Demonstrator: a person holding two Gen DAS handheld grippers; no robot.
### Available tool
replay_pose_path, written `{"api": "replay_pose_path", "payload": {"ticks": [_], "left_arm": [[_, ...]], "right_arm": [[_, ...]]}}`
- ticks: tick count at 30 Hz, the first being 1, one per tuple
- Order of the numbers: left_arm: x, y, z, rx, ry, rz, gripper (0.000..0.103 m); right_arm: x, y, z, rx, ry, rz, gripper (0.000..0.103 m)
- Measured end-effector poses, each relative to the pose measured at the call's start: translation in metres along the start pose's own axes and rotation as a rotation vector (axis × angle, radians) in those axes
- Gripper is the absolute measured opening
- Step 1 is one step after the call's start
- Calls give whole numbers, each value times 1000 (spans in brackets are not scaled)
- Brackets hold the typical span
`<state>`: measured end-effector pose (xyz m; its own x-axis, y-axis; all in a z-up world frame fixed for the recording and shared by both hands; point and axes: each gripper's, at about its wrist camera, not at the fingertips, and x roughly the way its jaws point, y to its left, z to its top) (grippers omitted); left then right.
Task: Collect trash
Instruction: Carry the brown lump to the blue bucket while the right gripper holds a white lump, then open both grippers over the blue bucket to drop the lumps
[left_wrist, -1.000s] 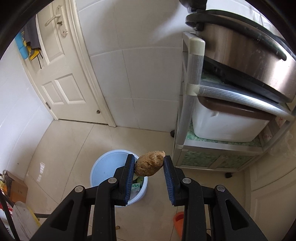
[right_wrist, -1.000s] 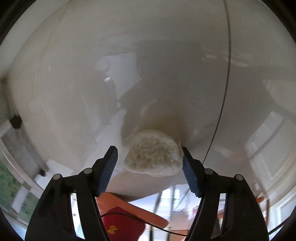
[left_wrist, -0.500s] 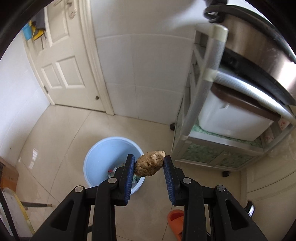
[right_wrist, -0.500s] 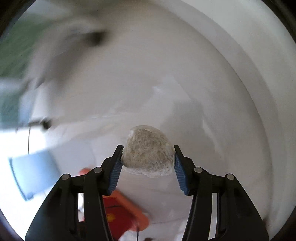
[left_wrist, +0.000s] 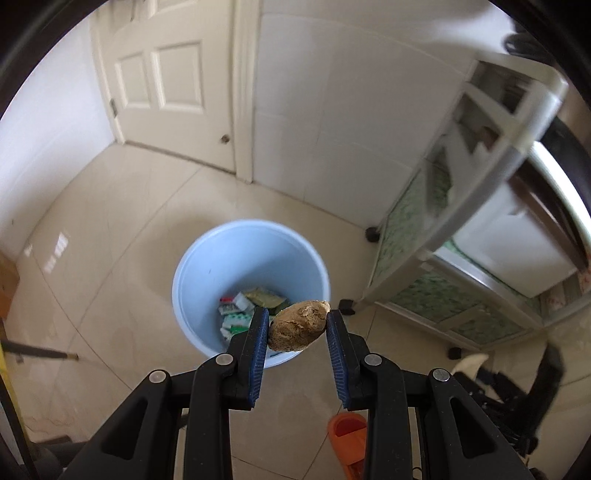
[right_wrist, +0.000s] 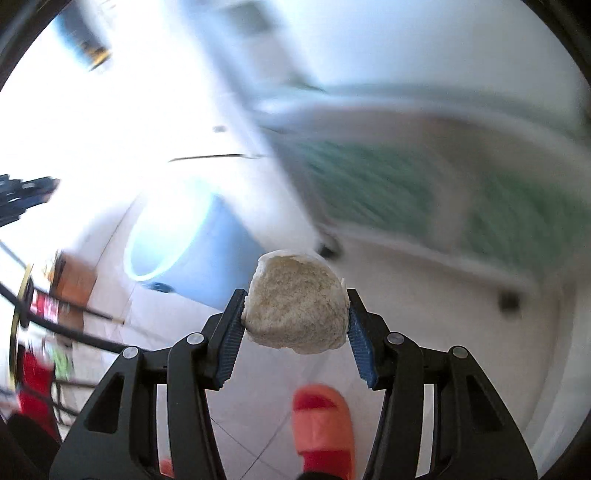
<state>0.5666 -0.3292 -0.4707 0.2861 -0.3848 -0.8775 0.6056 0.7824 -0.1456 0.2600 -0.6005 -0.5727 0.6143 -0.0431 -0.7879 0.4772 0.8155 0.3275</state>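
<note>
Left wrist view: the left tongs (left_wrist: 296, 334) are clenched on a brown lump (left_wrist: 298, 325), held across its middle between the blue pads (left_wrist: 259, 334). The lump hangs over the near rim of a pale blue bin (left_wrist: 192, 280) standing on the tiled floor. Wrappers (left_wrist: 243, 308) already lie at the bin's bottom. A shelf rack (left_wrist: 461, 229) stands to the right, an orange slipper (left_wrist: 345, 434) near the bottom edge. The lump looks light, dry and crumbly, with a cracked skin; a firm squeeze would likely break it, so the present hold across its thickest part seems sound. Letting go from here should drop it into the bin or close to its rim.

Right wrist view: much is blurred. The right tongs (right_wrist: 295, 323) are grasping a pale round bun (right_wrist: 295, 306); their jaws have just been closing, and the pads (right_wrist: 231, 332) now press on both its sides. It looks soft, spongy and light, so it will give under pressure rather than slip. The bin (right_wrist: 207, 258) lies further off to the left, not yet beneath the bun. A slipper (right_wrist: 321, 424) is on the floor below.
</note>
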Motion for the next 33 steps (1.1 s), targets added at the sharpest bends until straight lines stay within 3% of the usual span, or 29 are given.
{"api": "replay_pose_path", "payload": {"ticks": [8, 15, 17, 18, 20, 22, 27, 33], "left_arm": [[58, 28, 5, -27, 51, -4, 28], [101, 51, 18, -24, 47, 15, 30], [108, 53, 21, -16, 31, 29, 47], [110, 54, 23, -12, 16, 45, 61], [111, 57, 24, -15, -18, 62, 70], [113, 59, 26, -18, -31, 63, 76], [106, 49, 26, 4, -46, 81, 77], [45, 26, 20, 29, -127, 112, 81]], "right_arm": [[68, 121, 84, -275, -2, 144, 49], [128, 180, 127, -376, 39, 203, 50], [148, 188, 135, -385, 56, 242, 51], [155, 190, 137, -383, 58, 242, 53], [170, 199, 146, -387, 61, 223, 59], [173, 195, 145, -368, 54, 226, 71], [158, 182, 141, -372, 40, 223, 74], [96, 182, 143, -410, -10, 183, 82]]}}
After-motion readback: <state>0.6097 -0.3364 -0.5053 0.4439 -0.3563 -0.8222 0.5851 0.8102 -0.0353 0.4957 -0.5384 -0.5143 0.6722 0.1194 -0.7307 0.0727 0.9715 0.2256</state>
